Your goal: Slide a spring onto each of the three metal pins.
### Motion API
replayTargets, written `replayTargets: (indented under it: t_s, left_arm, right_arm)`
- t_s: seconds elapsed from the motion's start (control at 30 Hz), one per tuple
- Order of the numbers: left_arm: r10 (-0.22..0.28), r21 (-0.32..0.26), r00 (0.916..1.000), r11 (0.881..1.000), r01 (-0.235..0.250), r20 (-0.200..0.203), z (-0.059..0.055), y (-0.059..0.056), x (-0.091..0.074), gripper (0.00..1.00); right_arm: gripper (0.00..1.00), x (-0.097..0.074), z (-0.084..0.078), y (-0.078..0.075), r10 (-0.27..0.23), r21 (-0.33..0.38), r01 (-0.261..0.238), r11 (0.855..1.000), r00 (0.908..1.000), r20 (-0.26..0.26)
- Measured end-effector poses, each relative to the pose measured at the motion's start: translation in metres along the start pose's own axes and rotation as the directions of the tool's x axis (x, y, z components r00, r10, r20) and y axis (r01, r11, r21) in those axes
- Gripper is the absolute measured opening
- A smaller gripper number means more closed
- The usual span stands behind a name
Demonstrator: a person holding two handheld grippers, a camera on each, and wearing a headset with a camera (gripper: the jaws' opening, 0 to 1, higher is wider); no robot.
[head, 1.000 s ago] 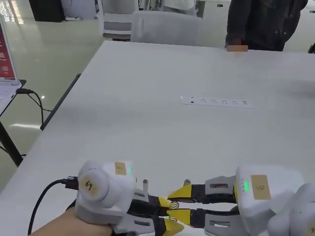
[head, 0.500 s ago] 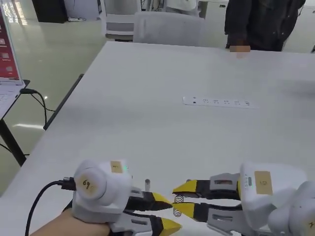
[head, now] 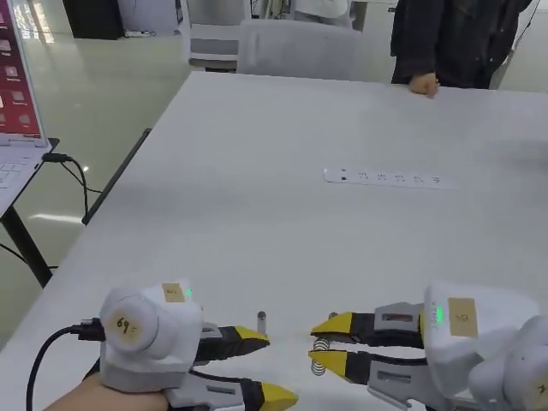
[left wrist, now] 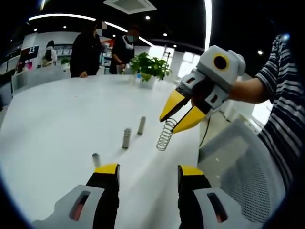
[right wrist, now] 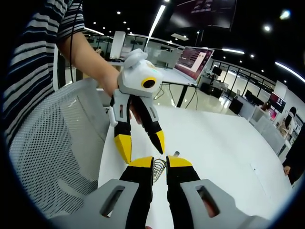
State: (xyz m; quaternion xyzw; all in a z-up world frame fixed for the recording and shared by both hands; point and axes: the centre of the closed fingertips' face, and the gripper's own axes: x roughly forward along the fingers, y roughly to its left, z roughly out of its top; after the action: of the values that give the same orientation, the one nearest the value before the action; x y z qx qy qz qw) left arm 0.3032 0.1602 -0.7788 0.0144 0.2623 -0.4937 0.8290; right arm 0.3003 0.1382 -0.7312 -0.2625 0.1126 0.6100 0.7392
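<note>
- White desk (head: 257, 171) in an open office carries three short grey metal pins (left wrist: 126, 138), upright in a row and all bare, so no spring is seated yet.
- Right tongs (head: 315, 341), yellow-tipped, are pressed on the upper coils of a small coiled steel spring (left wrist: 165, 135). The rest of it hangs free and slanted above the desk, near the pins but not over any of them.
- Left tongs (left wrist: 148, 169) are spread and hold nothing, low by the nearest pin.
- Likely slip: only the end coils are pinched, so a shift in pressure could let the spring squirt out. On this smooth top it would probably bounce or roll away.
- Likely jam: with the spring hanging at a slant, its open end may catch the rim of a pin top instead of going over it. Pushing down then would bend the coil sideways.
- Possible knock: I cannot tell whether the pins are fixed. If they only stand loose, a sideways push from the spring or from the spread left tongs could topple one.
</note>
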Motion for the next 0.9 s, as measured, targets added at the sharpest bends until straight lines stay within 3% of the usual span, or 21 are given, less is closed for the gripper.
replayTargets:
  t_s: [0.17, 0.37, 0.53, 0.9]
  left_arm:
    - [0.046, -0.009, 0.9988, 0.999, -0.046, 0.014, -0.003, 0.01, -0.01, 0.61]
    - [0.089, -0.017, 0.9958, 0.996, -0.089, 0.022, -0.008, 0.021, -0.023, 0.73]
    - [0.118, -0.041, 0.991, 0.992, -0.116, 0.062, -0.007, 0.026, -0.03, 0.95]
    - [0.148, -0.046, 0.9867, 0.988, -0.145, 0.067, -0.013, 0.034, -0.041, 0.98]
  right_arm:
    - [0.07, 0.0, -0.001, -0.003, -0.008, 0.003, 0.008, 1.0, 1.0, -0.003]
    - [0.07, 0.002, -0.004, -0.005, -0.015, 0.01, 0.015, 1.0, 0.9998, -0.011]
    - [0.07, 0.004, -0.006, -0.007, -0.024, 0.016, 0.024, 1.0, 0.9996, -0.015]
    - [0.07, 0.014, -0.001, -0.019, -0.061, 0.051, 0.061, 0.997, 0.9982, 0.001]
